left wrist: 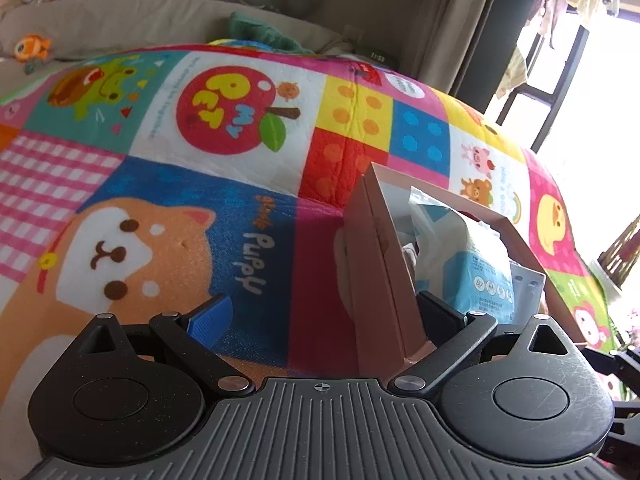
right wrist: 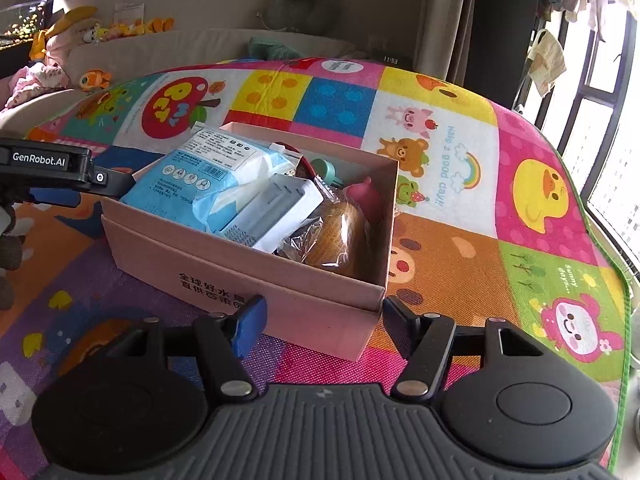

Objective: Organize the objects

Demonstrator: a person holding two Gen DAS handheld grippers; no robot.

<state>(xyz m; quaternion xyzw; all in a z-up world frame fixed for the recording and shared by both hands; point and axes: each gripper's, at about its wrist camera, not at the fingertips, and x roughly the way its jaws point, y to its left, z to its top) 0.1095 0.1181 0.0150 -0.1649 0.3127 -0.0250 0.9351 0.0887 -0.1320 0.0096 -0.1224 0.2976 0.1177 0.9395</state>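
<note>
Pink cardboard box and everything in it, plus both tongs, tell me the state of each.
Pink cardboard box: open, full.
Blue-and-white wipes pack: lying on top.
White rectangular device: tilted inside.
Left tongs: open, straddling box wall.
Right tongs: open, at box corner.

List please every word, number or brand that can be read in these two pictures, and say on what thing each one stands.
"GenRobot.AI": on the left gripper.
"11:53", seen mirrored: on the digital clock.
"MY PET": on the red apple of the play mat.
"Puppy": beside the dog on the mat.
"have a good day!": by the rainbow on the mat.
"Sunny days...": on the mat's green square.
Chinese characters: on the pink box front, partly hidden.
Blue packet: print too small to read.
</note>
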